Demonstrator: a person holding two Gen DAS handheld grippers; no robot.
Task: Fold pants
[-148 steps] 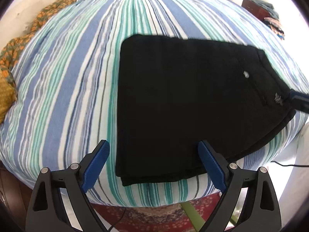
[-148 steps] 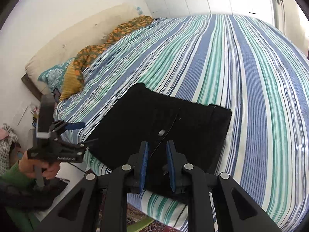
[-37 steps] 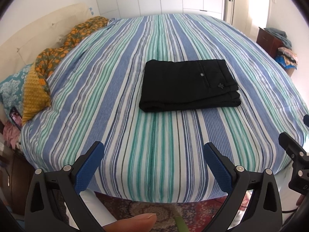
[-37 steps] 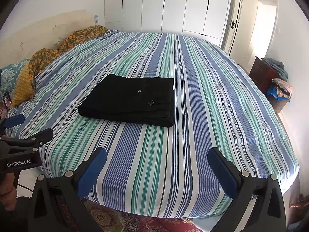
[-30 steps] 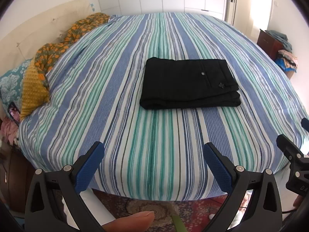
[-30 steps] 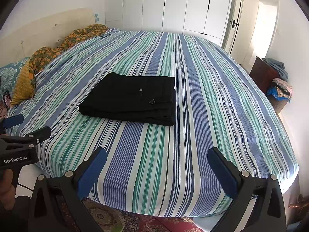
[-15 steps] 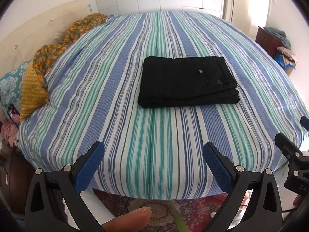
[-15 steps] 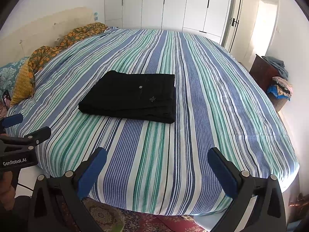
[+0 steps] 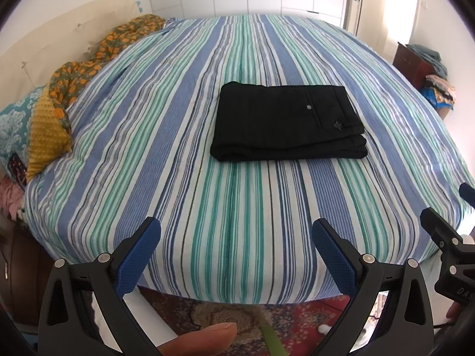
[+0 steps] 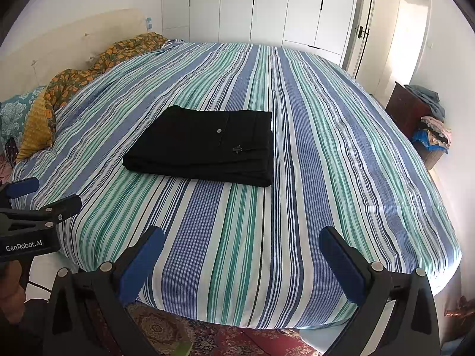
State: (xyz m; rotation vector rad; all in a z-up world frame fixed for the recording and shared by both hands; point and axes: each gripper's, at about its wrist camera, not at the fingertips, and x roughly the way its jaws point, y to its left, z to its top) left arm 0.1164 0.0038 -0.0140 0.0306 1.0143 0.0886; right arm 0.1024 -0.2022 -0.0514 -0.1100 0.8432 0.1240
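Between the blue pads of the left tongs [image 9: 236, 235] lies only striped bedding; the jaws are spread wide and grasp nothing. The right tongs [image 10: 242, 244] are likewise fully released, with both fingers apart over the near edge of the bed [image 10: 341, 154]. Each unit is visible from the other: the right tongs [image 9: 445, 237] appear at the right margin of the left wrist view, and the left tongs [image 10: 38, 204] at the left margin of the right wrist view.

Ahead of both tongs, well apart from the fingertips, the black pants [image 9: 288, 124] rest folded into a flat rectangular stack on the bed. A small button [image 10: 219, 130] and a small emblem [image 10: 237, 149] show on the top layer. From the right tongs the pants [image 10: 204, 145] sit ahead and slightly left.

Further left of the tongs, a yellow cushion [image 9: 47, 136] and an orange-patterned cloth [image 9: 98, 56] lie along the headboard side. Beyond the bed stand white wardrobe doors [image 10: 267, 6]. Below the tongs, a patterned rug [image 9: 237, 317] covers the floor.
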